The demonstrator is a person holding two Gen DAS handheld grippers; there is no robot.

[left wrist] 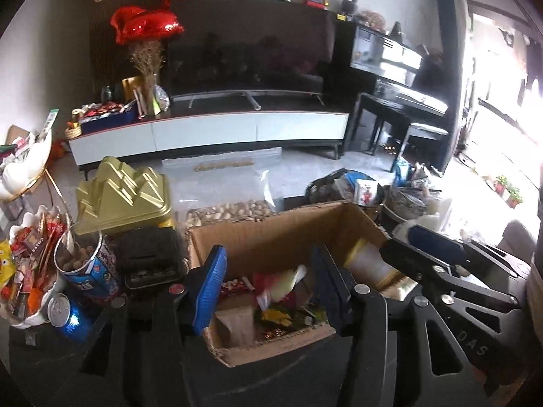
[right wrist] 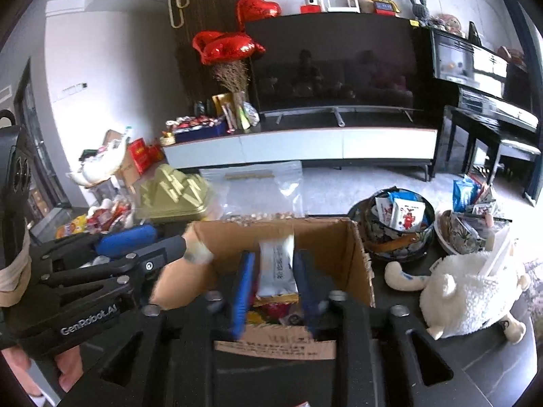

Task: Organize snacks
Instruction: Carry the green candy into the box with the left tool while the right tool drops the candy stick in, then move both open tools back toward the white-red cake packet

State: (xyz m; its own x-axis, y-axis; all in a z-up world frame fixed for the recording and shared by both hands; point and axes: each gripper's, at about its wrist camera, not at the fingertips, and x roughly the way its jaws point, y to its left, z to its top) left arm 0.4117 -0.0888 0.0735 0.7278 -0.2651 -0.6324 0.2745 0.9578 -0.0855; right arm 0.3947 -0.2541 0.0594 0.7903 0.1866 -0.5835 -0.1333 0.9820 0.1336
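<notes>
A brown cardboard box (left wrist: 271, 234) stands on the dark table, with several snack packets inside; it also shows in the right wrist view (right wrist: 353, 257). My left gripper (left wrist: 268, 288) is open and empty, held over the box's near left part. My right gripper (right wrist: 276, 281) is shut on a white snack packet (right wrist: 276, 268) and holds it upright over the box's inside. In the left wrist view the right gripper (left wrist: 400, 264) reaches in over the box's right wall with the pale packet (left wrist: 368, 263).
A gold tin (left wrist: 122, 200), an open can of nuts (left wrist: 81, 257), a black box (left wrist: 149, 261), a blue drink can (left wrist: 64, 312) and a snack bowl (left wrist: 30, 271) stand left. A bag of nuts (left wrist: 234, 210) lies behind. A dark snack bowl (right wrist: 397, 224) and plush sheep (right wrist: 471, 291) sit right.
</notes>
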